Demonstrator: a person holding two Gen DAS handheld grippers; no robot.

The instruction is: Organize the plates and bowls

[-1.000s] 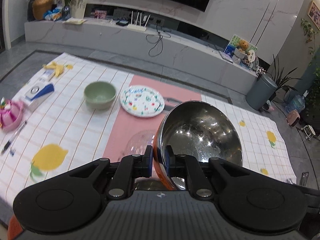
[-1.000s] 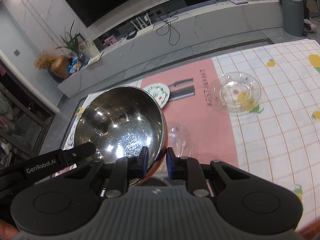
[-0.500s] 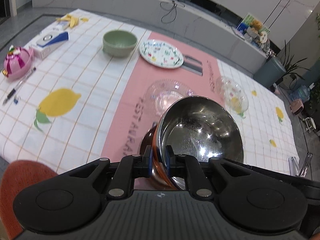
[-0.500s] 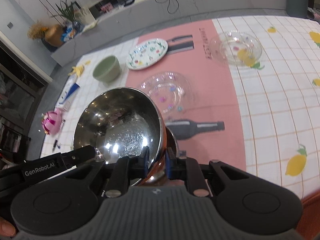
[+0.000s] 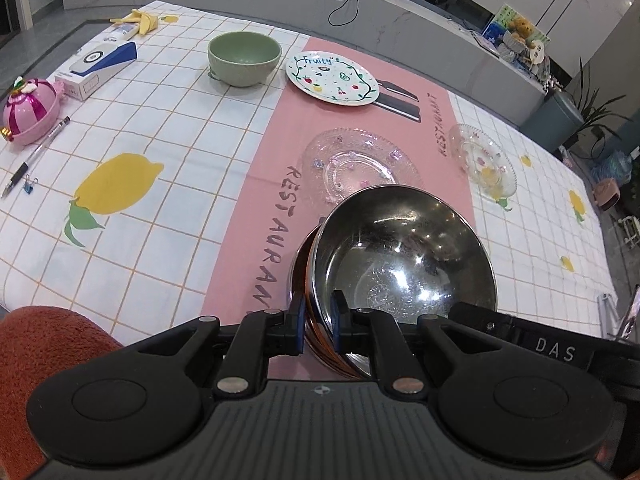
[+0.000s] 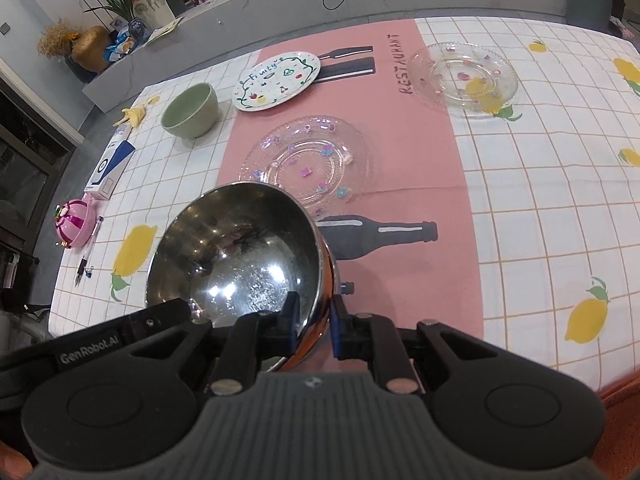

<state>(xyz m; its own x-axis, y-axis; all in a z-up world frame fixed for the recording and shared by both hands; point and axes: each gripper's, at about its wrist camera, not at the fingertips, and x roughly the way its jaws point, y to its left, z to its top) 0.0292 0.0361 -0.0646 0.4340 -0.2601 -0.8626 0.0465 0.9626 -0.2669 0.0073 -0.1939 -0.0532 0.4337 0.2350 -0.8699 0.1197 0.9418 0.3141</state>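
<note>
Steel bowl (image 5: 404,264) sits low centre of frame, over the pink cloth (image 5: 276,136), tilted. Left gripper (image 5: 318,320) and right gripper (image 6: 314,320) each pinch opposite rims. Risk: thin rim grips on slick steel may slip; the near edge may clip the glass plate (image 6: 306,160) just beyond.

The left gripper (image 5: 317,322) points steeply down, and its two blue pads (image 5: 297,325) pinch the rim of the steel bowl (image 5: 404,256) — one pad outside, one inside. The right gripper (image 6: 314,326) tilts down the same way and grips the other side of the rim — its black body shows in the left view.
</note>
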